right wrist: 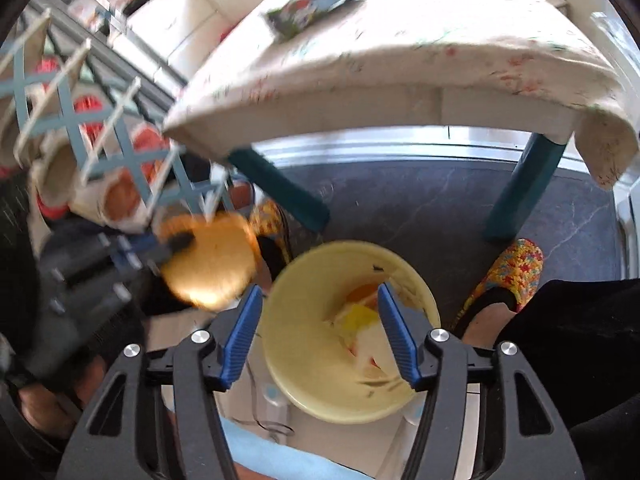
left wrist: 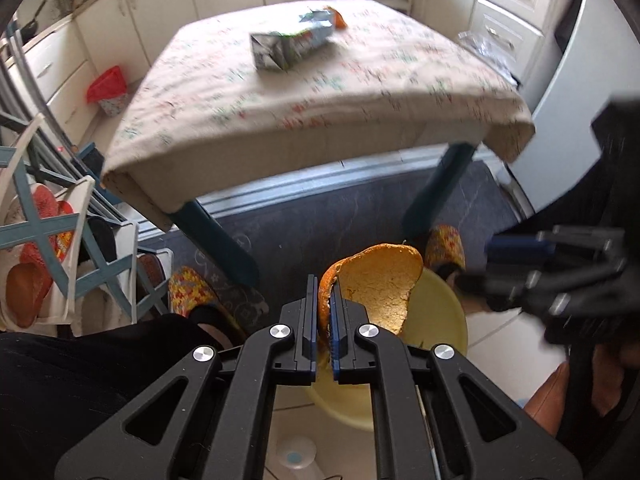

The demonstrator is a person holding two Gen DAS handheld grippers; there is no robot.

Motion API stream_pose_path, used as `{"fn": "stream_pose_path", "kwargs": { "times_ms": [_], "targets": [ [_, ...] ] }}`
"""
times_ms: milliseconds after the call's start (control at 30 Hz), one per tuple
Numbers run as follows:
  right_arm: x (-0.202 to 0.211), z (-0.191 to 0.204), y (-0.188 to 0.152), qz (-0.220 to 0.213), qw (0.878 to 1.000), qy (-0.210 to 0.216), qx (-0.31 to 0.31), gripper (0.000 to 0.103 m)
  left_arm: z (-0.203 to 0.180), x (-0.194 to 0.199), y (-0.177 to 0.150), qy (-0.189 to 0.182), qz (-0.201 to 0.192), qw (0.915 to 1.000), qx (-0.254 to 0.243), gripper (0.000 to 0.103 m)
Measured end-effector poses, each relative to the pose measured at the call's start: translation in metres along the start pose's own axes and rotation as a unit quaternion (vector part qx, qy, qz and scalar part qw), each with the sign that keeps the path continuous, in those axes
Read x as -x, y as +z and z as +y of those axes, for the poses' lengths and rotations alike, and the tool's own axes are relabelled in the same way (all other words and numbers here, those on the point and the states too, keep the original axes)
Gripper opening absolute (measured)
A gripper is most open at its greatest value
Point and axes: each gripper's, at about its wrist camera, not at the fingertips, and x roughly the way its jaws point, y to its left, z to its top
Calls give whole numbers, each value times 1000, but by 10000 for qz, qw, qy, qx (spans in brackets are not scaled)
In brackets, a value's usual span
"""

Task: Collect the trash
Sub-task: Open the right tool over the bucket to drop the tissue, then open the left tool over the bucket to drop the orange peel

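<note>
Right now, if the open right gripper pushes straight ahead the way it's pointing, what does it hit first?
Most likely the yellow bin: the right gripper points into its mouth, at the scraps inside. Depth is uncertain here.

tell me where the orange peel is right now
The orange peel is clamped in the left hand-held gripper, low and centre in the left wrist view, held just above the yellow bin on the floor in front of the table.

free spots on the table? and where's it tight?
Tabletop is bare cloth along the near edge and both near corners. Far side is taken: crushed carton, an orange peel scrap behind it, clear plastic at the right edge. Tight below: left gripper with orange peel and right gripper crowd the yellow bin.
</note>
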Motion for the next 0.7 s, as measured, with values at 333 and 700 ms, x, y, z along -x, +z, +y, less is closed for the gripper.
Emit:
{"fn": "stream_pose_path", "kwargs": {
  "times_ms": [333,700],
  "targets": [
    [9,-8,6,-338,9985,236,-359,61,-16,-13,-4,49,270,9990,-353,42],
    [12,-11,6,-398,9980,263,-422,62,-7,-13,0,9,241,9997,-89,48]
  ]
}}
